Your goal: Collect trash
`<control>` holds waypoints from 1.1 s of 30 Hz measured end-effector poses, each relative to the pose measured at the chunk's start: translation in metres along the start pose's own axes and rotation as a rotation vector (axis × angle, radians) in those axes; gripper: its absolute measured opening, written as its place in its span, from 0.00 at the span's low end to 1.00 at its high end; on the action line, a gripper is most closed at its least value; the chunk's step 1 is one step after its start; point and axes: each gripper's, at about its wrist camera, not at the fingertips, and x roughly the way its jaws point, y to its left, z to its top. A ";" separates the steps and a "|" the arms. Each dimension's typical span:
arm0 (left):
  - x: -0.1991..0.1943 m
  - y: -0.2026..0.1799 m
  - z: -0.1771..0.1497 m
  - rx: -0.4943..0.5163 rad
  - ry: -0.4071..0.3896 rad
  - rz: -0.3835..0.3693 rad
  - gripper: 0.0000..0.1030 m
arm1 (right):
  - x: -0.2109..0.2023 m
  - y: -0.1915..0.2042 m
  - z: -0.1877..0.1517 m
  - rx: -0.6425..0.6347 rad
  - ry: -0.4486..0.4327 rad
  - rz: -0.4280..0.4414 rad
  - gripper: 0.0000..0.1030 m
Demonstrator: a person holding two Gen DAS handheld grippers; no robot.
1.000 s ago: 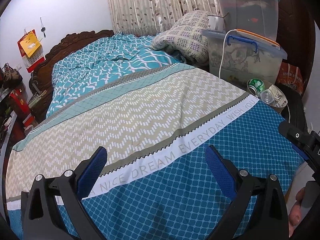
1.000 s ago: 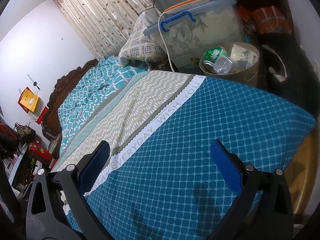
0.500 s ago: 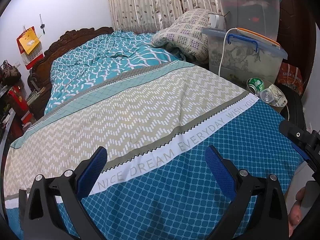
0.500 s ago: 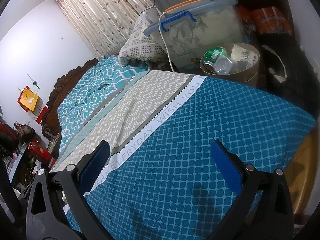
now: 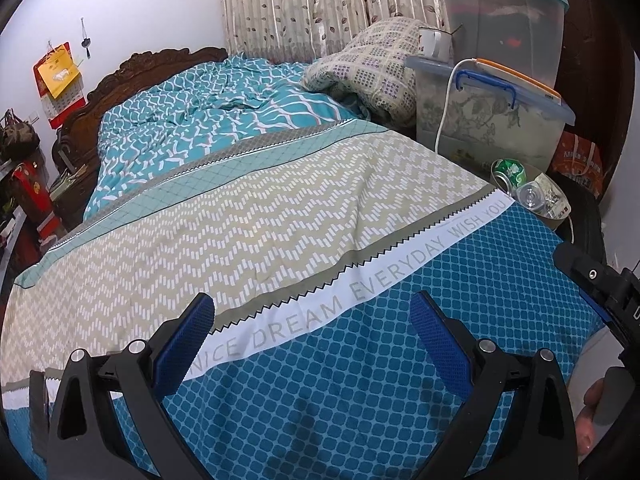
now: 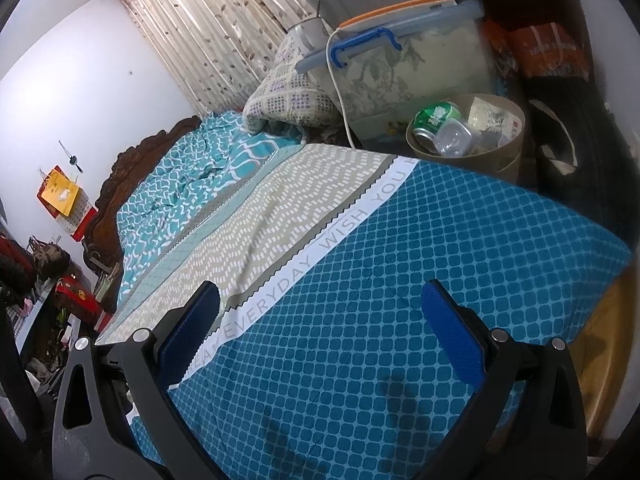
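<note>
A round tan bin (image 6: 506, 158) stands on the floor off the bed's far right corner. Inside it lie a green can (image 6: 434, 118), a clear plastic bottle (image 6: 452, 142) and crumpled wrappers (image 6: 490, 118). The left wrist view shows the same bin (image 5: 554, 222) with the green can (image 5: 508, 172) in it. My left gripper (image 5: 312, 334) is open above the blue patterned bedspread, holding nothing. My right gripper (image 6: 320, 330) is also open and holds nothing, hovering over the blue part of the bed (image 6: 400, 280). The bin lies well ahead and to the right of both.
Clear storage boxes (image 5: 492, 120) stack beside the bin, with a white cable (image 5: 446, 104) hanging down. A folded quilt (image 5: 372, 68) lies at the bed's far right. A wooden headboard (image 5: 132, 80) and cluttered shelves (image 5: 24, 184) stand left. The right gripper's body (image 5: 600, 288) shows at the right edge.
The left wrist view has drifted slightly, showing the bed a little further left and lower. The right gripper has hardly moved. Both stay open.
</note>
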 end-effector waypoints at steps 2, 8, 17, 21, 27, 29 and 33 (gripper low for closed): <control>-0.001 0.000 0.000 -0.005 -0.004 0.000 0.92 | -0.001 0.000 0.001 0.002 -0.005 -0.001 0.97; -0.004 0.003 0.000 -0.046 -0.022 0.007 0.92 | -0.002 0.003 0.002 -0.038 -0.003 0.010 0.97; -0.006 0.005 0.000 -0.076 -0.039 0.030 0.92 | -0.007 0.011 0.002 -0.090 -0.029 0.022 0.97; -0.005 0.005 -0.001 -0.078 -0.036 0.033 0.92 | -0.005 0.008 0.001 -0.073 -0.016 0.023 0.97; -0.002 0.008 -0.003 -0.090 -0.018 0.029 0.92 | -0.005 0.009 0.000 -0.078 -0.014 0.029 0.97; -0.001 0.009 -0.003 -0.098 -0.015 0.028 0.92 | -0.004 0.009 0.000 -0.078 -0.013 0.029 0.97; 0.000 0.011 -0.005 -0.108 -0.010 0.029 0.92 | -0.003 0.010 -0.002 -0.078 -0.006 0.030 0.97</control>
